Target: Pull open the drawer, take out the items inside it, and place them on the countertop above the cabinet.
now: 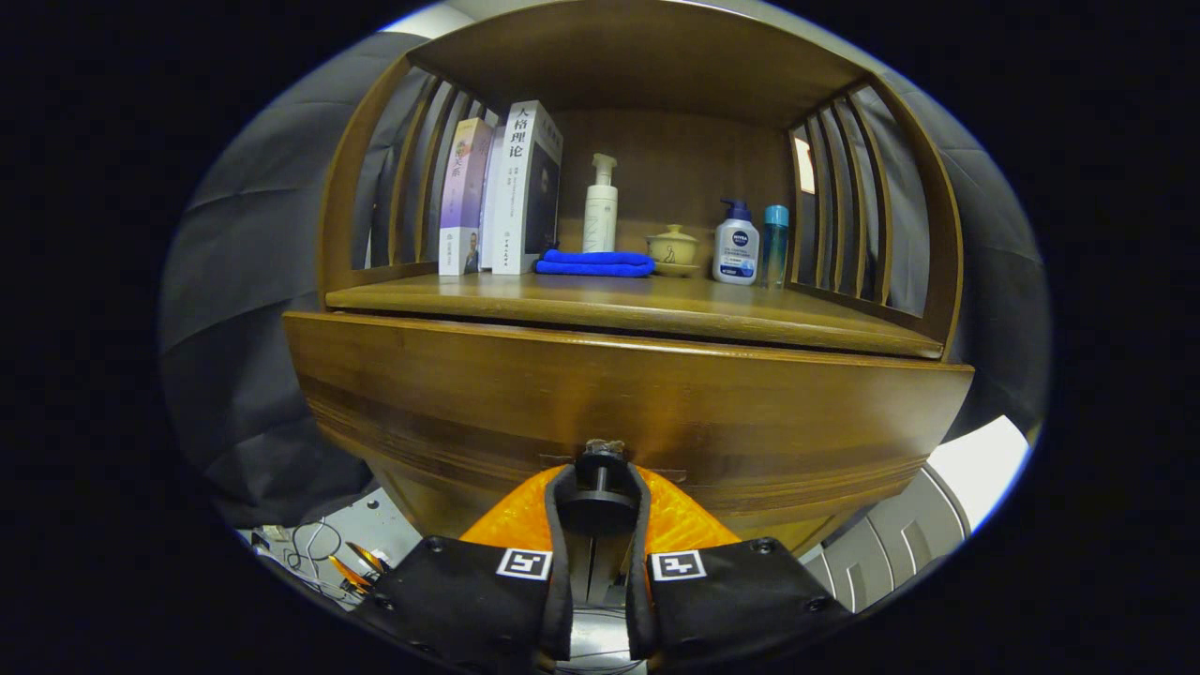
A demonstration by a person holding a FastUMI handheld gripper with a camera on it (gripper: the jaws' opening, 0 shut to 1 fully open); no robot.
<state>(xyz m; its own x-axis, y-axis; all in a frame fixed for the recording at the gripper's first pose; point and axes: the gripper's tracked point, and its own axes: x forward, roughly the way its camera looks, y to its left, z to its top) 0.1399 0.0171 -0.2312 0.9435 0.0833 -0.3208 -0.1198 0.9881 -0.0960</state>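
Tool (600,497) clamped on the dark drawer knob (600,480) — both fingers pressed against its sides. Knob sat low on the wooden drawer front (619,403), directly ahead. Drawer contents not visible. Above it, the worktop (637,309), with items along the far side: books (502,192) at left, a blue cloth (595,263), white pump bottle (600,206), small lidded cup (673,247), then a second pump bottle (736,244) and a teal bottle (775,244) at right.

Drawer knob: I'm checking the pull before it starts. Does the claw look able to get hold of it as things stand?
Probably yes: the claw already closes around the knob on the drawer front, with nothing between them.
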